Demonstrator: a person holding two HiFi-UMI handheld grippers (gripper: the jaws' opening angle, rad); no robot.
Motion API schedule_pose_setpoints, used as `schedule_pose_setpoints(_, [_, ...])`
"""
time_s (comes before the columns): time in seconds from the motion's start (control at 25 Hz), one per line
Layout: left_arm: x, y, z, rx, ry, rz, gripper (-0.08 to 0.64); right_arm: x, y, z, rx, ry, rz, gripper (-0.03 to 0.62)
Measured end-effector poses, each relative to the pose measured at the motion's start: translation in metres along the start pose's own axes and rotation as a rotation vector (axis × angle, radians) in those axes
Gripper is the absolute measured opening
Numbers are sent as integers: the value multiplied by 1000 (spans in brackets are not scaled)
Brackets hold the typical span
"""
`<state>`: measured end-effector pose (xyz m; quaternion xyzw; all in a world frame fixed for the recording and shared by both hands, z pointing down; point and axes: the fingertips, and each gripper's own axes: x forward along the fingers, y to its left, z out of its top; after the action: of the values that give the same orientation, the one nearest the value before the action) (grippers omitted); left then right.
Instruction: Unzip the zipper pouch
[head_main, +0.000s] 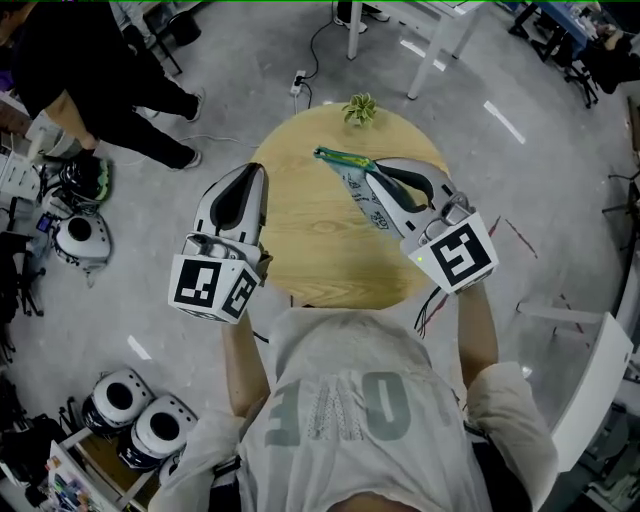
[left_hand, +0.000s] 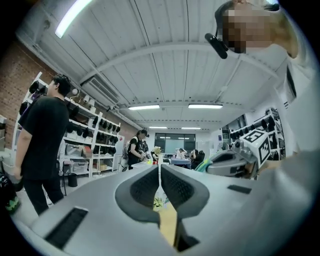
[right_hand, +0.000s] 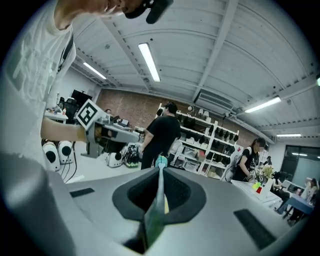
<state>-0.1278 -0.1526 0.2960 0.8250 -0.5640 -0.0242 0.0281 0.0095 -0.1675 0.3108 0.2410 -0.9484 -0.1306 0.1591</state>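
The right tool (head_main: 385, 172) pinches the pouch (head_main: 355, 190) edge-on between its pads, over the right half of the round desk (head_main: 310, 240). The pouch's teal end points toward the far edge, near a small plant (head_main: 360, 108). The left tool (head_main: 255, 172) is pressed together on nothing, at the desk's left edge.

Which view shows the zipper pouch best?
The head view: the zipper pouch shows most of its flat side over the round table, pinched by the right gripper. The right gripper view shows only its thin edge between the shut jaws; the left gripper view, a teal sliver.
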Motion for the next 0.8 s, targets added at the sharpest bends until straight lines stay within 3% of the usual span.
schedule_pose_setpoints(0.16, [-11, 7, 11, -12, -44, 40, 29, 27, -10, -33, -39, 110, -4, 37])
schedule_pose_setpoints(0.52, [-41, 26, 16, -5, -64, 130, 29, 77, -13, -106, -270, 355, 42, 37])
schedule_pose_setpoints(0.8, [-61, 39, 17, -2, -63, 207, 29, 99, 8, -147, -412, 460, 71, 37])
